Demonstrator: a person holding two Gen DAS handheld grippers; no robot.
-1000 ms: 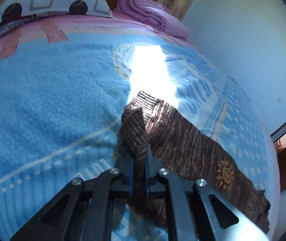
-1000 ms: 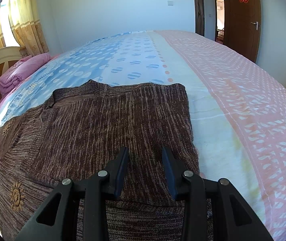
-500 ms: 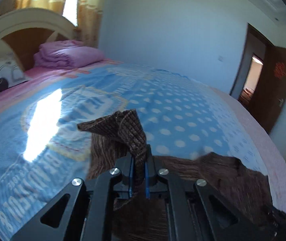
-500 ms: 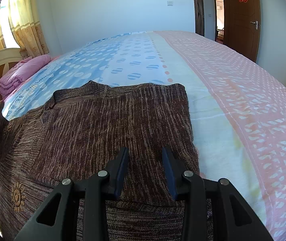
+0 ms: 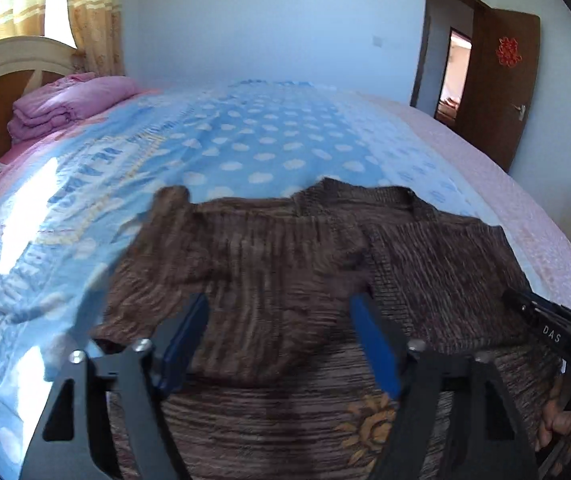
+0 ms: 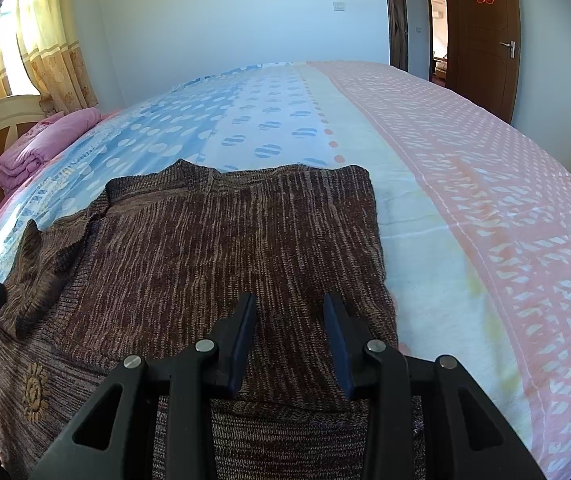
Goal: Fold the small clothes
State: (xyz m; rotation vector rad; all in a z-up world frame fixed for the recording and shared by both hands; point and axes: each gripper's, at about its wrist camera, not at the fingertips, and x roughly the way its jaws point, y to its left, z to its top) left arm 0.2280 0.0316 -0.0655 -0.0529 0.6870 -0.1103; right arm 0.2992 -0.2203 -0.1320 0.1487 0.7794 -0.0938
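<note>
My left gripper (image 5: 281, 316) jaws opening, nothing pinched, above the brown marled knit sweater (image 6: 221, 256) lying on the blue-and-pink bedspread (image 6: 465, 184). My right gripper (image 6: 290, 320) part-spread over the sweater, pinching nothing.

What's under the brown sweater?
The brown sweater lies on the bed's blue dotted blanket, which shows all around it. Whatever lies directly beneath is covered.

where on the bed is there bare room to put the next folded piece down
Free: the pink-patterned strip of bedspread right of the brown sweater, and the blue dotted stretch between the sweater's collar and the far wall. Crowded: the headboard corner with the folded pink blanket, and the sweater's left side by the left gripper.
</note>
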